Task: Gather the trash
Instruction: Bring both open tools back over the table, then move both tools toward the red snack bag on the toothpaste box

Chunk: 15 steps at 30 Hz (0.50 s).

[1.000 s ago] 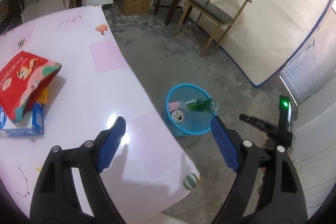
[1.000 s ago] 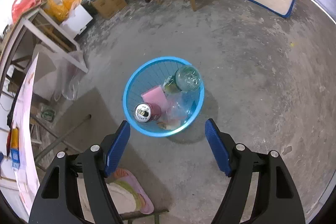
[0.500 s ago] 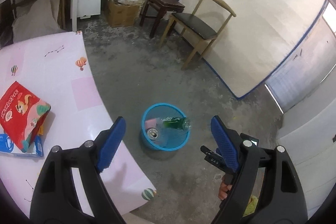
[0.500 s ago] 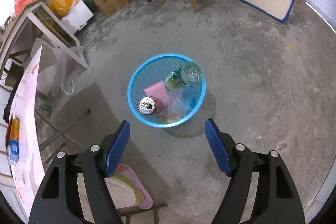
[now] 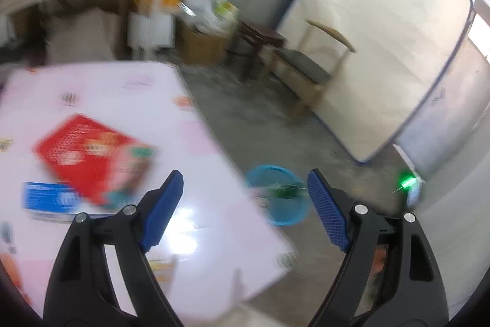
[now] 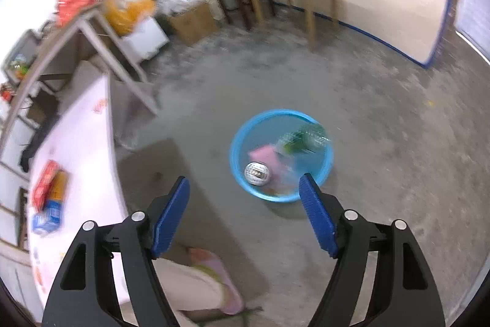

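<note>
Blue basket (image 6: 281, 155) on the floor, right of centre, already holds a can (image 6: 258, 173) and bottle. Remaining trash, a red packet (image 5: 92, 155) and blue box (image 5: 50, 199), lies on the table (image 5: 214, 229) at left, nearer the left tongs (image 5: 242, 192). Both those and the right tongs (image 6: 243, 196) gape, released and empty, the right having just widened.

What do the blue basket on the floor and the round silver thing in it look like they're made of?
Blue basket: likely plastic; its uniform bright blue wall looks see-through, maybe mesh, though blur hides the detail. Silver thing: probably a metal drink can seen end-on; its round top is shiny with a dark opening.
</note>
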Motion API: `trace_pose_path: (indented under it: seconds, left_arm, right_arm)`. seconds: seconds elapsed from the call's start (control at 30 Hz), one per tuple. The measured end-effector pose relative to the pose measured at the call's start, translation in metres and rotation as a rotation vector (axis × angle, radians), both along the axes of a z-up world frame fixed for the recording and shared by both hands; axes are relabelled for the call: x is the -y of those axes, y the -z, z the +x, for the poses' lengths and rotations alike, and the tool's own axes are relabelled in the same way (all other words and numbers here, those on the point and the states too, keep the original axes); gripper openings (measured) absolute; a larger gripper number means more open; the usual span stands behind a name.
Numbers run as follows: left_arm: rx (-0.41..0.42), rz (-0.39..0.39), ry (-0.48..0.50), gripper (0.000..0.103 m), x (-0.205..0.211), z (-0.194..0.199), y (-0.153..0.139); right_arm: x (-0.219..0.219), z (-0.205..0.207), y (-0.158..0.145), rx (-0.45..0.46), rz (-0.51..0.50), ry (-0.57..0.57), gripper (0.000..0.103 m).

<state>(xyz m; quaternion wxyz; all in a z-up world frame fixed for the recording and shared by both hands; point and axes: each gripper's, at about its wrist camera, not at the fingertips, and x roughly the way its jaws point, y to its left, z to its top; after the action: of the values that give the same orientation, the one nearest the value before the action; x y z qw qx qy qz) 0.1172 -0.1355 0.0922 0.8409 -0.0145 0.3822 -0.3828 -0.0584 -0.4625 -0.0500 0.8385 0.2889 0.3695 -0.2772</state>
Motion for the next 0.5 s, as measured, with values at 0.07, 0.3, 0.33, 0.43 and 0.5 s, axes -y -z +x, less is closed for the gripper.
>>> trace_pose_path:
  seconds: [0.07, 0.3, 0.33, 0.43, 0.5]
  left_arm:
    - [0.037, 0.011, -0.047, 0.079, -0.035, 0.000, 0.009]
    - [0.016, 0.024, -0.241, 0.079, -0.135, 0.007, 0.052]
    - [0.018, 0.022, -0.271, 0.079, -0.149, 0.005, 0.059]
    - [-0.013, 0.007, -0.329, 0.079, -0.177, 0.007, 0.083]
    - [-0.041, -0.006, -0.339, 0.079, -0.192, 0.005, 0.095]
  right_arm:
    - [-0.021, 0.020, -0.020, 0.047, -0.002, -0.059, 0.078]
    - [-0.116, 0.126, -0.062, 0.095, 0.017, -0.385, 0.079]
    - [-0.139, 0.146, -0.067, 0.097, 0.012, -0.463, 0.079]
    - [-0.201, 0.190, -0.072, 0.073, -0.006, -0.676, 0.079]
    - [-0.239, 0.211, -0.072, 0.056, -0.024, -0.798, 0.079]
